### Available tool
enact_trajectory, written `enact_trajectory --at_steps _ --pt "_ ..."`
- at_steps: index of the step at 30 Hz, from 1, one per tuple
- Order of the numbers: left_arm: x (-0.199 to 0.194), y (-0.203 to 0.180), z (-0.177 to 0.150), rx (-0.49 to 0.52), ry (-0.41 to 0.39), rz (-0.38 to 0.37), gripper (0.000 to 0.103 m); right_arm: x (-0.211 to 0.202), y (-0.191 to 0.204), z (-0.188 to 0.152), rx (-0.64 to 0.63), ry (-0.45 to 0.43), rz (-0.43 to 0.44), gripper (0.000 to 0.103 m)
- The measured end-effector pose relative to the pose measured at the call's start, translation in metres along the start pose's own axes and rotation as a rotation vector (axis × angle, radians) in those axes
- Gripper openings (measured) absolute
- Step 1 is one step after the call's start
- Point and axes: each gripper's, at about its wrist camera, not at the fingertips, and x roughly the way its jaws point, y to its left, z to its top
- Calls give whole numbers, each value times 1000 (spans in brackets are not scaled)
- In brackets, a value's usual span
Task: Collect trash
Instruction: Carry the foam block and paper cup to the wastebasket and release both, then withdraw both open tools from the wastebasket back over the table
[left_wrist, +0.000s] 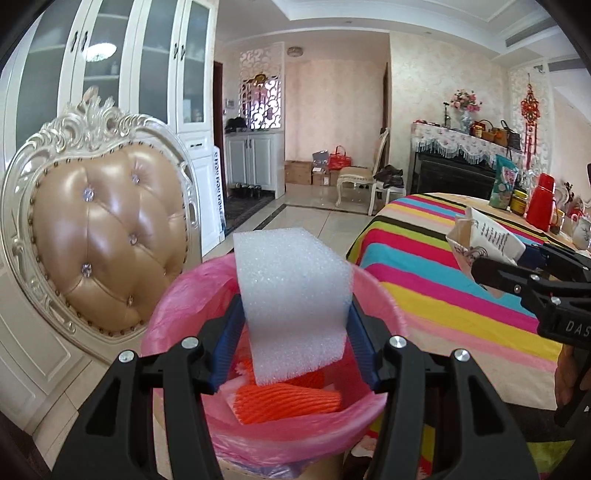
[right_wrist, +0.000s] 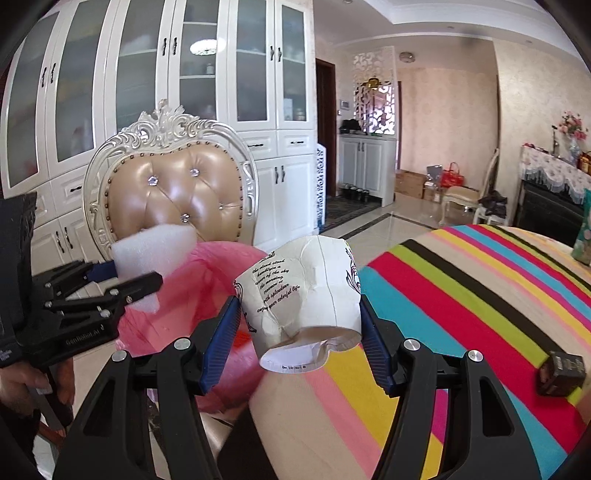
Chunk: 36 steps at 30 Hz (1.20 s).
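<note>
Left claw (left_wrist: 295, 314) pinching white foam block (left_wrist: 291, 291) over pink-lined bin (left_wrist: 177, 317), frame centre; right claw (right_wrist: 301, 314) pinching crumpled paper cup (right_wrist: 303, 291).

We count one white foam block (left_wrist: 291, 295), one crumpled paper cup (right_wrist: 306, 295), one pink-lined trash bin (left_wrist: 373, 291), two orange foam nets (left_wrist: 288, 402) inside it, two grippers, left (left_wrist: 295, 332) and right (right_wrist: 301, 334), and one tufted chair (left_wrist: 99, 236) near left.

My foam block (left_wrist: 291, 299) hides much of the bin's (left_wrist: 373, 291) inside; the dark box (right_wrist: 561, 373) on my worktop (right_wrist: 461, 295) is too blurred to identify.
</note>
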Motion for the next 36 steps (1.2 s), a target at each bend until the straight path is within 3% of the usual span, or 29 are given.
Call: enact_trajectory --at_steps 20,24,28,31,36 --pt "55 53 -17 -71 77 22 55 80 36 13 -62 82 123 61" --pt "45 63 -17 -96 36 62 75 90 39 12 -55 92 143 62" --pt "29 75 -16 -120 -2 112 79 95 41 13 -57 97 151 63" --pt "16 82 -16 -138 -21 144 85 91 41 14 -49 84 156 71" --pt "-3 65 -15 -85 -39 165 97 66 37 11 -58 70 139 71"
